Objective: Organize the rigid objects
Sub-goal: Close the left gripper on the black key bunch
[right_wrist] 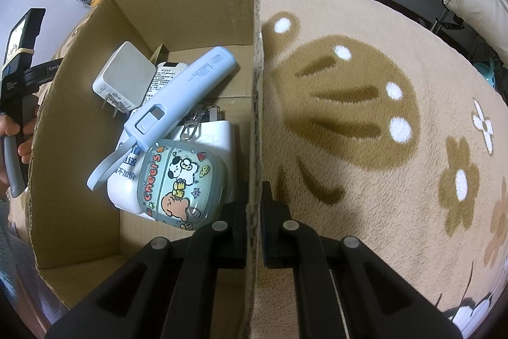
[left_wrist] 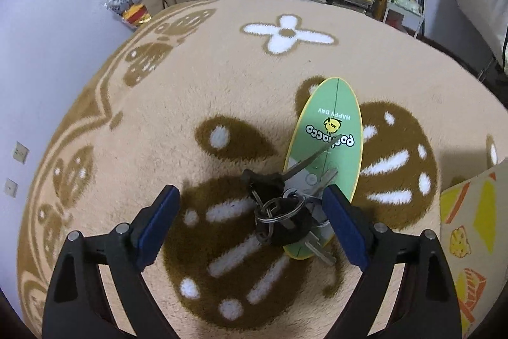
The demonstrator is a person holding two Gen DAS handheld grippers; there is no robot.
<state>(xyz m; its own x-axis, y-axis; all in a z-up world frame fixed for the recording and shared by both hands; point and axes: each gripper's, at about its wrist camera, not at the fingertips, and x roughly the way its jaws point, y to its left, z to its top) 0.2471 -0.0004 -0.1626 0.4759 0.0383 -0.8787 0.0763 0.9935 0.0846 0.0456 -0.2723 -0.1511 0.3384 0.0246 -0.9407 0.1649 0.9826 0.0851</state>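
Beige rug [left_wrist: 222,91] fills the left view; the left gripper [left_wrist: 250,221], spread wide, hovers over keys [left_wrist: 279,212] lying on a green board [left_wrist: 330,129]; in the right view, the right gripper [right_wrist: 253,202] pinches the box [right_wrist: 190,21] wall; chargers [right_wrist: 127,75] and a case [right_wrist: 181,183] lie inside.

The bunch of keys [left_wrist: 279,212] covered the near end of the green card [left_wrist: 330,129], and its small print was too fine to read. The right fingers [right_wrist: 276,212] were mostly hidden behind the cardboard box [right_wrist: 257,84] wall. The white chargers [right_wrist: 123,75] lay partly buried under the blue tube [right_wrist: 181,91] and cartoon case [right_wrist: 181,180].
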